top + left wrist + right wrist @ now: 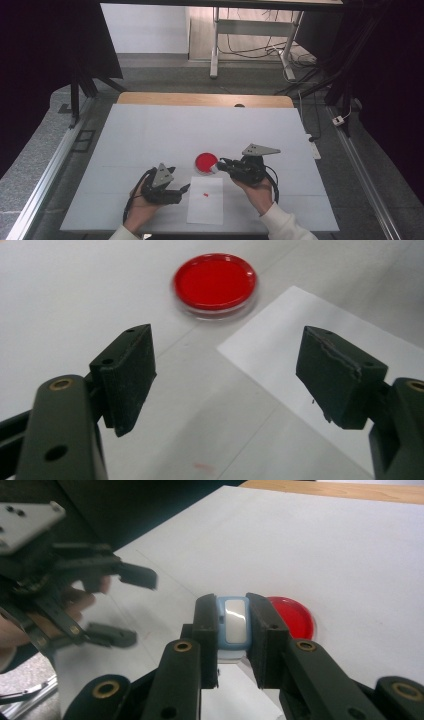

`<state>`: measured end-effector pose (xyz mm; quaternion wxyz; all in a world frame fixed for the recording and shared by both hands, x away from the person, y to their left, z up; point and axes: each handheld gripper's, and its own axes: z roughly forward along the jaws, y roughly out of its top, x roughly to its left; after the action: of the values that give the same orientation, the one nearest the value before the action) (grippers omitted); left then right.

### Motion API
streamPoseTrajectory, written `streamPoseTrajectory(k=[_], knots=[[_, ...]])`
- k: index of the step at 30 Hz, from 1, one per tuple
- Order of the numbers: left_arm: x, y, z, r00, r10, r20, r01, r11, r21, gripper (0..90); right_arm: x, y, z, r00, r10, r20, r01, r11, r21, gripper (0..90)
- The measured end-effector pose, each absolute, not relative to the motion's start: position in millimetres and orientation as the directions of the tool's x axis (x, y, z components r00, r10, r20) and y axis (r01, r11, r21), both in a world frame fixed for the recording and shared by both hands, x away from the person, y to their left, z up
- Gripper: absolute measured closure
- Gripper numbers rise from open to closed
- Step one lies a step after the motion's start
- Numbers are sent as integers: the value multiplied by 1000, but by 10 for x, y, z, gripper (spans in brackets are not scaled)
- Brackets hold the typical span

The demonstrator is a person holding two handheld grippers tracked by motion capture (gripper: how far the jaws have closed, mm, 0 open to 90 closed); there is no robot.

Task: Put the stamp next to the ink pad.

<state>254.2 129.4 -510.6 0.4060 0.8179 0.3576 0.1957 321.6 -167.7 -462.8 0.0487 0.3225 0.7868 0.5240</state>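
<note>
A round red dish [205, 161] with a clear rim sits on the white table cover, just beyond a white paper sheet [206, 202]. My right gripper [218, 166] reaches in from the right to the dish's right edge. In the right gripper view it [235, 630] is shut on a small light-blue object with a white face [235, 621], the red dish [296, 618] just behind. My left gripper [180, 179] stands open left of the paper. Its jaws [225, 380] frame bare table, with the dish [215, 282] ahead and the paper [320, 365] at the right.
A small red mark [205, 194] lies on the paper. The white cover [150, 135] spreads wide to the far and left sides, with a wooden table edge [200, 99] behind it. Metal rails [55, 165] run along both sides of the table.
</note>
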Motion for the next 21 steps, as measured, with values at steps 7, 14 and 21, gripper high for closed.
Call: streamPoseTrajectory(k=[7,14,21], knots=[[2479,1508,-5116,631,775,27,445,-391,806,240,3279,-1697,-4649,-790,579,201,429,287,857,750],[2366,1702,-5159,597,802,39,466,-386,796,240,3411,-1713,-4710,-782,613,110,402,361,842,749],[2274,1881,-5184,567,823,33,486,-367,793,240,3601,-1706,-4809,-764,642,64,415,413,810,749]])
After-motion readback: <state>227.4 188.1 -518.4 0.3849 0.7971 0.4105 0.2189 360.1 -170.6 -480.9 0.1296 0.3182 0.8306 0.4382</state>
